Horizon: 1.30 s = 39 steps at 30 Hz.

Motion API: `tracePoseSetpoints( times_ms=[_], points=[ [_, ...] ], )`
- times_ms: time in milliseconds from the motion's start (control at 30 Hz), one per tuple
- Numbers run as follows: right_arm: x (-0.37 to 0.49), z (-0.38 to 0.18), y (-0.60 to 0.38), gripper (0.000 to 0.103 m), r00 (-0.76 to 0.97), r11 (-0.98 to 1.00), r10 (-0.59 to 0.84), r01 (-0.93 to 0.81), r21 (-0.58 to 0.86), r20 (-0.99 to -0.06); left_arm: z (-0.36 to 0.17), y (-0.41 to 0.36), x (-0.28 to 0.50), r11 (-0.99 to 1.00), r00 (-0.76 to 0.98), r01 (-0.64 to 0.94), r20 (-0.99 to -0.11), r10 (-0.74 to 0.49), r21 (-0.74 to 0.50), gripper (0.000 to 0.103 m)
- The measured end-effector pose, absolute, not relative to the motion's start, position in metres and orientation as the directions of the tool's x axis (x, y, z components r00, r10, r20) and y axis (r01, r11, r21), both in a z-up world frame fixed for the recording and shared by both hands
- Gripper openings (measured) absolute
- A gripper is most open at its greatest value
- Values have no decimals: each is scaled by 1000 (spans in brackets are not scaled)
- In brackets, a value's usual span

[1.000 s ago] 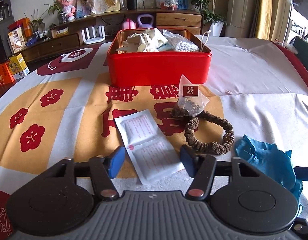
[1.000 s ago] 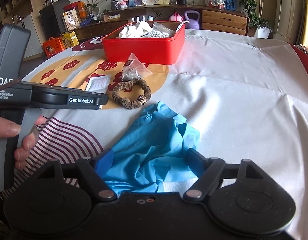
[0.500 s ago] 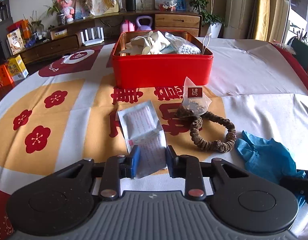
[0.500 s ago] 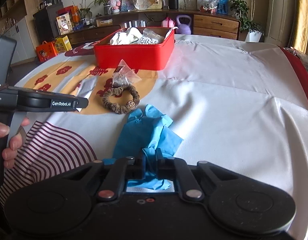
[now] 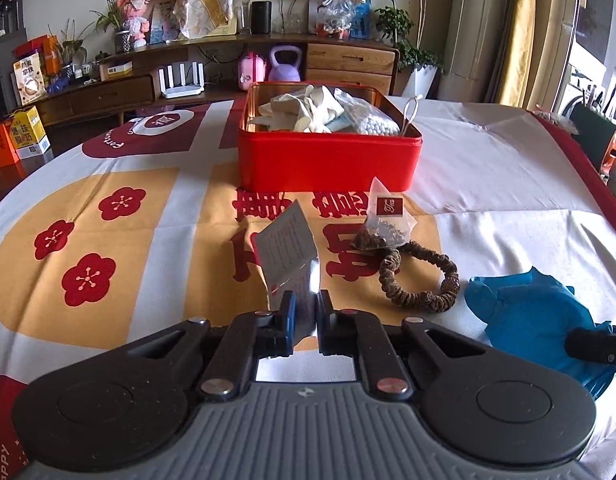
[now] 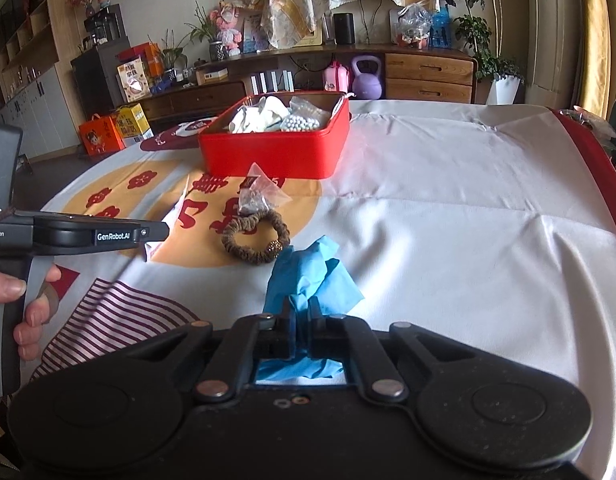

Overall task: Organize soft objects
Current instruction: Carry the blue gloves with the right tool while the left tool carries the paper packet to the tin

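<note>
My left gripper (image 5: 306, 304) has its jaws closing on the near end of a white paper packet (image 5: 286, 246), which stands lifted and curled off the cloth. In the right wrist view my right gripper (image 6: 302, 312) pinches a crumpled blue glove (image 6: 311, 272), its jaws still closing on it, and the glove rises bunched from the table. A brown scrunchie (image 5: 419, 280) and a clear tea bag (image 5: 381, 224) lie between the grippers and the red tin (image 5: 327, 160). The tin holds white gloves and a bag of white beads.
A white, orange and red cloth (image 6: 447, 208) covers the table. A person's hand (image 6: 32, 304) grips the left tool's handle at the left edge. A wooden sideboard (image 5: 347, 60) with plants, boxes and a purple kettlebell stands behind the table.
Both grippers went from open to shut. The left one closed on the white packet and lifted its end; the right one closed on the blue glove and pulled it up into a bunch.
</note>
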State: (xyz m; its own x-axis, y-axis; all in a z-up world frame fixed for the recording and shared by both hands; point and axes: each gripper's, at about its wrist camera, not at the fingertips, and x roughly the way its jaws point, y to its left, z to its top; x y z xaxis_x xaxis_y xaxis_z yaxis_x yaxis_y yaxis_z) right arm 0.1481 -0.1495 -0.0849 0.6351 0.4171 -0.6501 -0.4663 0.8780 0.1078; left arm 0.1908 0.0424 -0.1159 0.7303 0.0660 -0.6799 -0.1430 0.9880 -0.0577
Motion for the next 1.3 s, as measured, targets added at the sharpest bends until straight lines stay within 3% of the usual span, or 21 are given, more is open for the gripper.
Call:
tracePoseSetpoints(
  times_ms=[467,1300],
  points=[
    [141,-67,-141,4,658,872,432,-479,100,-617,-106,83,174,971,739,-217,-667,96,-100,4],
    [176,19,-134,4,695,829,508,-556,68,-509,-22,71,183,985,809,-77,-588,-28,-153,4]
  ],
)
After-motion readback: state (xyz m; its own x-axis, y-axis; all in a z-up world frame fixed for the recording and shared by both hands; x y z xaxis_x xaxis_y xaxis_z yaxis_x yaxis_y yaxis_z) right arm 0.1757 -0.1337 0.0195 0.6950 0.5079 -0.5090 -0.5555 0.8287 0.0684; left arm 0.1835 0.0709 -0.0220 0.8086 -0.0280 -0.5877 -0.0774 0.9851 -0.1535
